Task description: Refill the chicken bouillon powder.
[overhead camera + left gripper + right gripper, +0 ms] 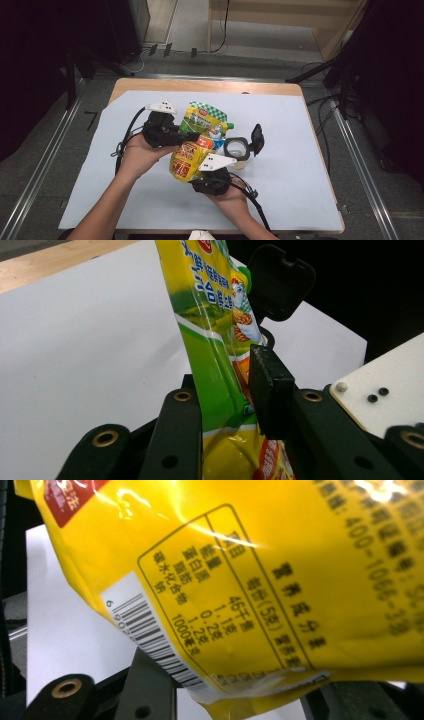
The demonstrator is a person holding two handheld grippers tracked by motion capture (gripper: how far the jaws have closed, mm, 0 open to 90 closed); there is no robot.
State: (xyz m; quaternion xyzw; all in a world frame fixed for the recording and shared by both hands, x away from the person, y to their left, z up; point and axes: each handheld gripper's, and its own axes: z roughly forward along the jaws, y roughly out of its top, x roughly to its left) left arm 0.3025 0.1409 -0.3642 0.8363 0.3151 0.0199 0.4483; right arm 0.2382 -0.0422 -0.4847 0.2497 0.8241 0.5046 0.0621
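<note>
Standing upright on the right gripper (207, 172), pouch (197, 142) leans slightly.

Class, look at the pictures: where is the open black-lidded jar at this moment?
In the high view the jar stands on the white sheet near the table's middle, just right of the yellow-green pouch and beyond the right gripper.

A glossy yellow and green food pouch (196, 141) with printed pictures and a green-checked top edge; held up off the white table cover, tilted, top end away from the person; its back shows a barcode and a nutrition table (235, 605).
</note>
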